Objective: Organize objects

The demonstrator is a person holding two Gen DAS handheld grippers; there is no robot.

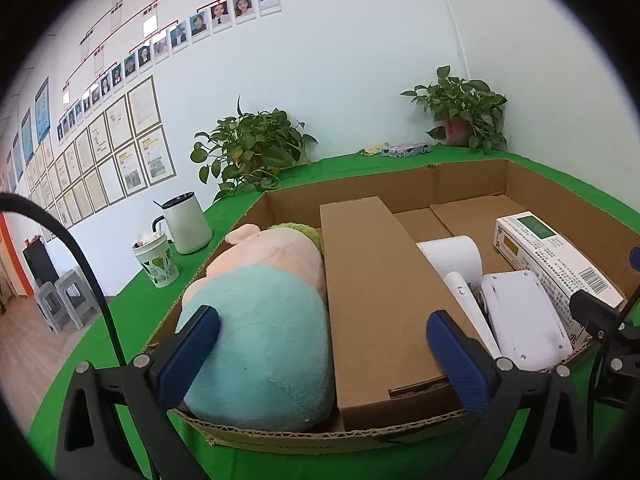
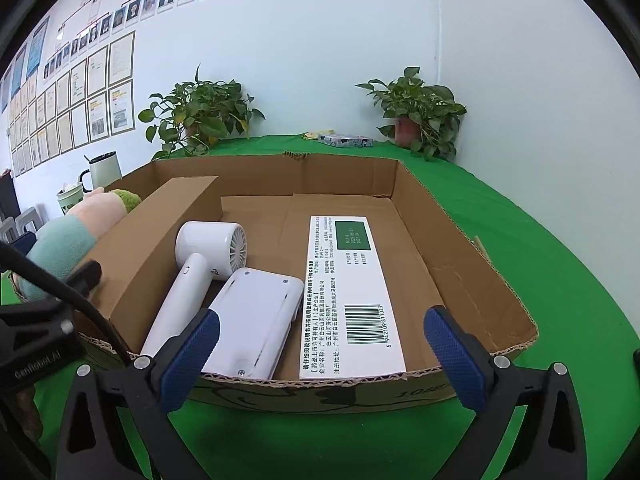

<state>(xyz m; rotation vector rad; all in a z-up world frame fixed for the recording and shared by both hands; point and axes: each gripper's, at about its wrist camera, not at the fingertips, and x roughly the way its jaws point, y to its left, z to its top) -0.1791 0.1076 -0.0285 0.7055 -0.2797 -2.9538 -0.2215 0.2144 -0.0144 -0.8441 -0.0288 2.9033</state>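
Gaping, both jaws hover, apparently empty, over tray [image 2: 460,248].

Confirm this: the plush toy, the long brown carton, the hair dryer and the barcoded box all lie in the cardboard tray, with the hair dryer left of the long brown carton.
One slip: the hair dryer lies right of the long brown carton, not left, as the right wrist view shows. The plush toy is what lies on the carton's left. All, with the barcoded box, are in the cardboard tray.

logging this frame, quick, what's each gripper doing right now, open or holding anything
left gripper: open, holding nothing, jaws wide over the near edge of the cardboard box.
right gripper: open, holding nothing.
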